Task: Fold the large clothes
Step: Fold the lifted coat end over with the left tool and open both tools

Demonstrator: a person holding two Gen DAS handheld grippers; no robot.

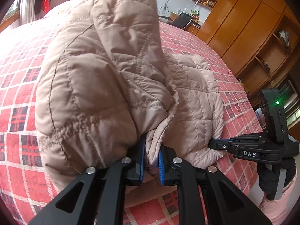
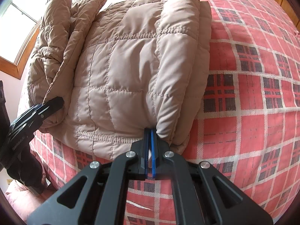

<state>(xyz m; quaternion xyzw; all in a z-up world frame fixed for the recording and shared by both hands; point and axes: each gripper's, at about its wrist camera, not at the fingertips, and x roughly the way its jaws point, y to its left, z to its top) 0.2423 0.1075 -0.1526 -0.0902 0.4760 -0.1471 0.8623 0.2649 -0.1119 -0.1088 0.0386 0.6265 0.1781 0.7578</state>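
Note:
A beige quilted jacket point(image 1: 97, 71) lies bunched on the red plaid bed cover point(image 1: 16, 101). My left gripper point(image 1: 151, 150) is shut on a fold of its hem, and the fabric above it rises in a lifted heap. In the right wrist view the jacket point(image 2: 131, 63) lies flatter, and my right gripper point(image 2: 150, 133) is shut on its near hem edge. The right gripper point(image 1: 211, 143) also shows at the right of the left wrist view, pinching the hem. The left gripper point(image 2: 58, 101) shows at the left of the right wrist view, under a raised flap.
The bed cover point(image 2: 253, 93) spreads wide to the right. Wooden wardrobes and shelves point(image 1: 253, 30) stand beyond the bed's far side. A window point(image 2: 20, 11) is at the left. A gloved hand point(image 1: 277, 176) and pink sleeve hold the right gripper.

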